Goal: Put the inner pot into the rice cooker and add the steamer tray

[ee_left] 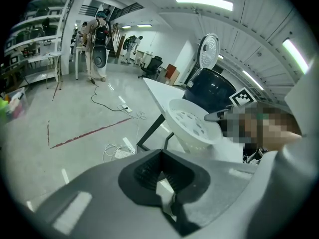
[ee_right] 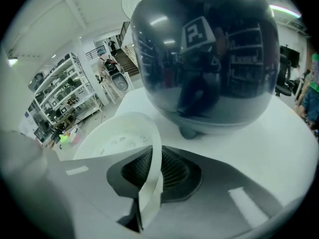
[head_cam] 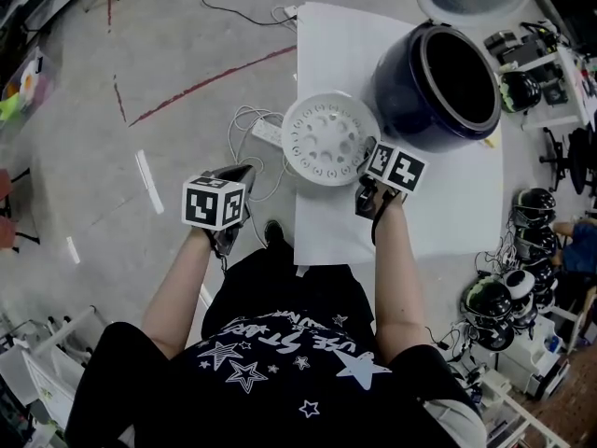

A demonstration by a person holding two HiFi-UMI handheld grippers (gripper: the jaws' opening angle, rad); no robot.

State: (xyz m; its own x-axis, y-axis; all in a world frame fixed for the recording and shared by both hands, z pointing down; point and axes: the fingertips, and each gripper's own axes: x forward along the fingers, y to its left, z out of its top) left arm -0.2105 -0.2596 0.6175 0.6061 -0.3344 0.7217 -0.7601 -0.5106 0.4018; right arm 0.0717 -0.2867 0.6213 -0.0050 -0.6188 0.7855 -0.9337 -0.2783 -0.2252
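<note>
While the left gripper (ee_left: 162,179) hangs clenched and empty off the white table (head_cam: 448,203), the right gripper (ee_right: 149,183) pinches the round white perforated plastic steamer tray (head_cam: 328,138) by its rim, beside the open dark-blue rice cooker (head_cam: 399,91), apparently ready to lift it in.

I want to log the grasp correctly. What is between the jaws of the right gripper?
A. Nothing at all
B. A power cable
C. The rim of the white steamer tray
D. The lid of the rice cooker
C: in the right gripper view, the right gripper has its jaws closed on the thin white rim of the steamer tray, which sits just in front of the dark rice cooker.
</note>
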